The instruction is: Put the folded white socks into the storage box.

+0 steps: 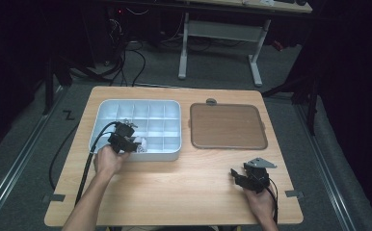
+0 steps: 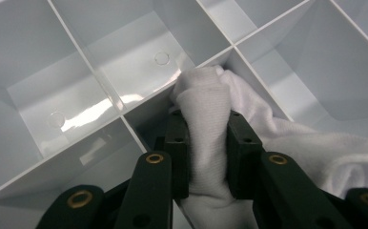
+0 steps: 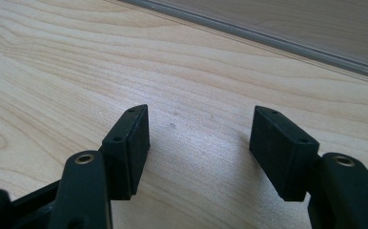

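white cloth pinched in left claw, angled into tray.

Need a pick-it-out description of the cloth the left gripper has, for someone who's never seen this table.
On the wooden table sit a white divided tray at left and a brown lid at right. The cloth is in a compartment of the tray's near row, pinched between the left gripper jaws. It is soft, white and crumpled, the tray's sole content in view.

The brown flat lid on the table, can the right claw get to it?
Probably yes. The right claw is open and empty, and only bare wooden table lies between it and the brown flat lid.
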